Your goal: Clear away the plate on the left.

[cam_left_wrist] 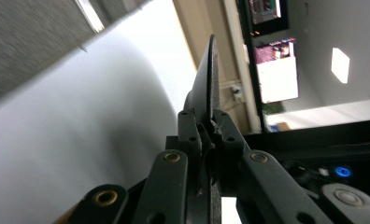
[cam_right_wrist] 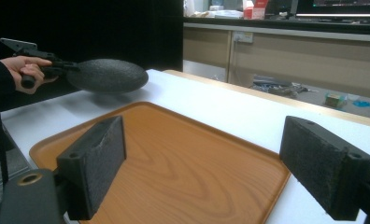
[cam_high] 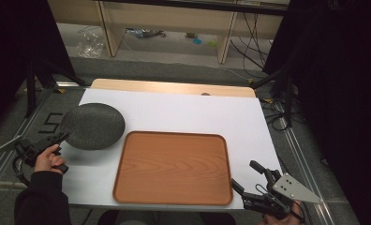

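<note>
High view first: on the left side of the white table the left gripper, held in the person's left hand, has its jaws clamped on the near-left rim of a dark grey, round, speckled plate. This plate is lifted off the white table surface and casts a soft shadow under itself. It hangs just beside the far-left corner of a rectangular brown wooden tray with rounded corners, apart from it. This tray lies flat on the near middle of the table.

Left gripper view shows the same grip from close: the two black jaws press together on the thin edge of the plate, which stands edge-on between them.

At the near right corner of the table, the right gripper rests low, just beside the right edge of the tray. Its grey three-cornered plate points to the right. Right gripper view makes its state clear: the two black foam pads stand wide apart with nothing between them, and the tray lies below and beyond them. Farther off at the left of that view, the left gripper holds the plate in the air above the table.
</note>
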`<state>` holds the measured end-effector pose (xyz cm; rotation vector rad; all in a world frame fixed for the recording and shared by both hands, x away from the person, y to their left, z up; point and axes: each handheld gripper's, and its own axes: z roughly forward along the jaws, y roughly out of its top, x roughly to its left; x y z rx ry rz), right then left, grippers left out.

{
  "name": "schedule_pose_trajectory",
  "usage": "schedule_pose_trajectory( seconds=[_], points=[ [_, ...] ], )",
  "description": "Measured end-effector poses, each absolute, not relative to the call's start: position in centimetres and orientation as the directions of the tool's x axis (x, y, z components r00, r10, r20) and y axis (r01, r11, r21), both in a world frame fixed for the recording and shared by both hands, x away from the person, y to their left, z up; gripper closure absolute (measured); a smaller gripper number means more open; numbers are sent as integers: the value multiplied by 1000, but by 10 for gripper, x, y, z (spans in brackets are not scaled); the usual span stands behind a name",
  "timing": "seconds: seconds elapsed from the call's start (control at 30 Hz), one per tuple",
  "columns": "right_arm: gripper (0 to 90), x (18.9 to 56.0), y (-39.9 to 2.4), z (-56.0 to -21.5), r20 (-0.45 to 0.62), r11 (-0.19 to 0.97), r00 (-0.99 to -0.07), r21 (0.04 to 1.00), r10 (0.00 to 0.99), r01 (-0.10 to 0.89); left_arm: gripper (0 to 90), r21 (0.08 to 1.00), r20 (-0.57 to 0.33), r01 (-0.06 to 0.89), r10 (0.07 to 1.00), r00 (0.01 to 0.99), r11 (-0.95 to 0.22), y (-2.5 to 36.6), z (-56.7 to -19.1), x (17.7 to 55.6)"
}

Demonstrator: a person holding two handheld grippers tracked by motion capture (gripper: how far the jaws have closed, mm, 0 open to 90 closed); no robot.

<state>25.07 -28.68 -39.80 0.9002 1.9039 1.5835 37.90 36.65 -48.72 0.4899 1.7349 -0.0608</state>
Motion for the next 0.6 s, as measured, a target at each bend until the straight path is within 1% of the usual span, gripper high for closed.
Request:
schedule_pose_trajectory(
  seconds=[0.03,0.07,0.13,0.17,0.27,0.33,0.47,0.53,0.6],
  points=[
    [157,251,-287,-398,36,102,-659,980,751,170,834,214,-952,360,276,-130,908,365,-486,379],
    [157,251,-287,-398,34,105,-659,980,752,170,831,231,-949,375,293,-116,897,362,-484,381],
    [157,251,-287,-398,34,107,-655,979,755,173,833,233,-953,386,289,-93,892,358,-481,382],
    [157,251,-287,-398,34,106,-654,979,755,173,830,255,-948,399,310,-78,881,355,-478,383],
    [157,251,-287,-397,32,108,-652,979,757,174,833,243,-957,414,285,-42,877,343,-472,386],
    [157,251,-288,-398,32,110,-648,978,761,178,833,220,-965,443,261,-32,869,333,-471,388],
    [157,250,-289,-397,29,116,-650,977,760,179,831,261,-952,507,307,-9,821,314,-464,389],
    [157,251,-289,-397,33,105,-650,979,759,173,829,244,-957,535,290,-2,809,302,-464,390],
    [157,250,-289,-397,32,107,-651,979,759,173,829,257,-955,573,297,24,778,290,-464,391]
  ],
)
